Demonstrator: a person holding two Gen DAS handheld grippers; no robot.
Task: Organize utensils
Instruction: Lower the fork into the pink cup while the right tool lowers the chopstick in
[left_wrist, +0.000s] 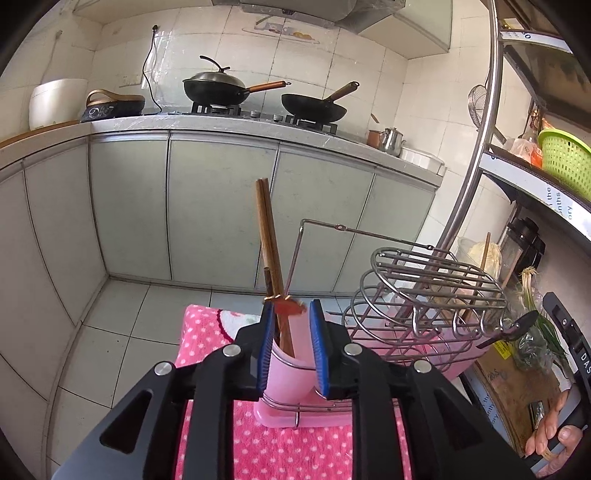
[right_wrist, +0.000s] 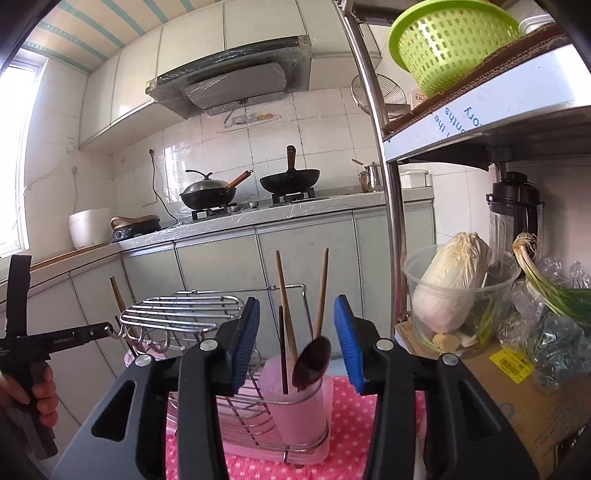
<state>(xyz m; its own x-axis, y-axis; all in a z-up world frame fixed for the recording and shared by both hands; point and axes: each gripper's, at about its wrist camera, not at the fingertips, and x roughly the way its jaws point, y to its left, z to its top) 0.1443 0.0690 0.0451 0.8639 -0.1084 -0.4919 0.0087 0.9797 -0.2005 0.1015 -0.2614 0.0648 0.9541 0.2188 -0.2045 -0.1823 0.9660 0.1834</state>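
Left tongs (left_wrist: 291, 345) wide | right tongs (right_wrist: 297, 341) wide | pink cup (right_wrist: 295, 402): three chopsticks (right_wrist: 285, 295), one spoon (right_wrist: 312, 363)

Right claw (right_wrist: 297, 347) open, pink cup (right_wrist: 295, 406) holding chopsticks (right_wrist: 286, 306) and dark spoon (right_wrist: 311, 363)

Both claws (left_wrist: 291, 347) (right_wrist: 295, 343) agape, level.

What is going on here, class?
A person holds two grippers over a pink rack on a dotted towel. The left gripper straddles one cup of chopsticks. The right gripper hangs open at the other cup, which holds chopsticks and a spoon.
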